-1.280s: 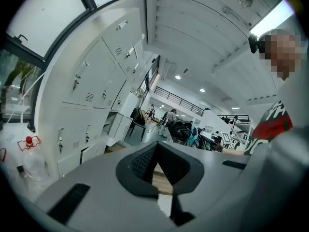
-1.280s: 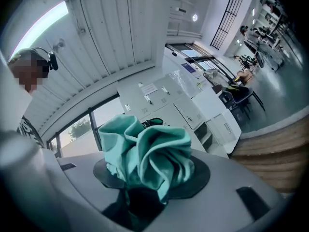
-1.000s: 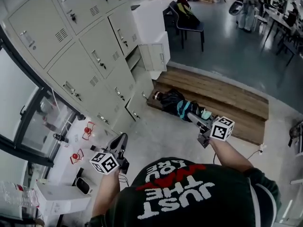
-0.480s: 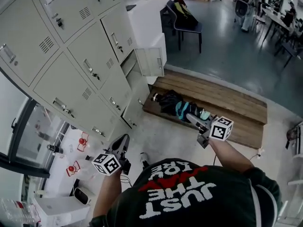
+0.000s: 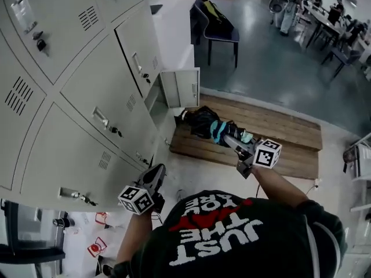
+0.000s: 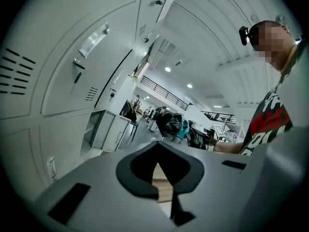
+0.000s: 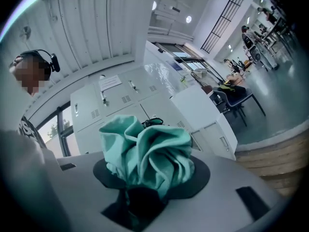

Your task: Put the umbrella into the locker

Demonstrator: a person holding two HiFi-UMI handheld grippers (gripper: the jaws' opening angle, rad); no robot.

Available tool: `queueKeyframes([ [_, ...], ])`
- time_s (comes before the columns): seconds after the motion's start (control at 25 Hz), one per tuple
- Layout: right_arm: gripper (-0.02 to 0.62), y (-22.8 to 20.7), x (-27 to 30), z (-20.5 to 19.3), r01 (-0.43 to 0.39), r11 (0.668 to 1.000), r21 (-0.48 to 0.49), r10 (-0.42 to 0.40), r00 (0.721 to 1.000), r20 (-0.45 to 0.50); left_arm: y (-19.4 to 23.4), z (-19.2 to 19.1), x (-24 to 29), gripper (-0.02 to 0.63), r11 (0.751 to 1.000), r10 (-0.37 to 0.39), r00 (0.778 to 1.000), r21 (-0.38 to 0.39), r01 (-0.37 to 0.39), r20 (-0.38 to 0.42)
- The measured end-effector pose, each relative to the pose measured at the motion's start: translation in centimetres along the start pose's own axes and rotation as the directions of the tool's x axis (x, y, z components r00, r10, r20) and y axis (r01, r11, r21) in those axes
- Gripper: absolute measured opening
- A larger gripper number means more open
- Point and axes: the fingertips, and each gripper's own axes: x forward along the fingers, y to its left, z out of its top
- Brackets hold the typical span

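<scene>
Two grippers: we hold one in each hand.
Right gripper (image 5: 231, 142): our jaws clamp the folded black-and-teal umbrella (image 5: 203, 123) over the wooden platform (image 5: 284, 129).
Left gripper (image 5: 157, 171): jaws together, empty.
Locker door (image 5: 181, 87): open, near the umbrella's tip.

Umbrella (image 5: 204, 124): soft crumpled cloth, teal and black, matt.
Lockers (image 5: 87, 97): smooth painted metal, pale grey.
Platform (image 5: 272, 125): rough wood planks.
Floor (image 5: 272, 62): glossy, reflective.
My right claw (image 5: 231, 141): matt grey plastic.
</scene>
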Motion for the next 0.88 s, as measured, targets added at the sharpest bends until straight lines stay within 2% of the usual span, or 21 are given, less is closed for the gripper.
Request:
queueKeyframes([
  [0.12, 0.221, -2.8, 6.6, 1.0, 0.029, 0.999, 0.034, -0.030, 1.000, 0.003, 4.9, 1.5, 3.6, 0.008, 0.999, -0.048, 0.997, -0.006, 0.047, -0.067],
  [0.24, 0.221, -5.9, 11.7, 1.7, 0.069, 0.997, 0.043, -0.069, 0.998, -0.008, 7.9, 2.1, 7.1, 0.008, 0.995, -0.097, 0.987, -0.005, 0.097, -0.130],
  [0.4, 0.221, -9.9, 15.6, 1.3, 0.104, 0.994, 0.022, -0.103, 0.993, -0.060, 10.9, 2.2, 10.6, 0.008, 0.994, -0.111, 0.980, -0.038, 0.106, -0.166],
  [0.64, 0.221, -16.4, 19.2, 1.6, 0.072, 0.997, 0.020, -0.070, 0.994, -0.089, 14.9, 1.8, 15.1, 0.008, 0.999, -0.024, 0.984, -0.051, 0.015, -0.178],
  [0.76, 0.221, -19.1, 21.1, 1.2, 0.012, 1.000, 0.017, -0.010, 0.993, -0.118, 16.6, 1.5, 17.1, 0.008, 0.995, 0.056, 0.986, -0.072, -0.068, -0.159],
  [0.88, 0.221, -21.3, 23.4, 0.2, -0.064, 0.998, -0.002, 0.063, 0.985, -0.161, 18.0, 0.9, 19.0, 0.008, 0.986, 0.136, 0.979, -0.072, -0.148, -0.154],
])
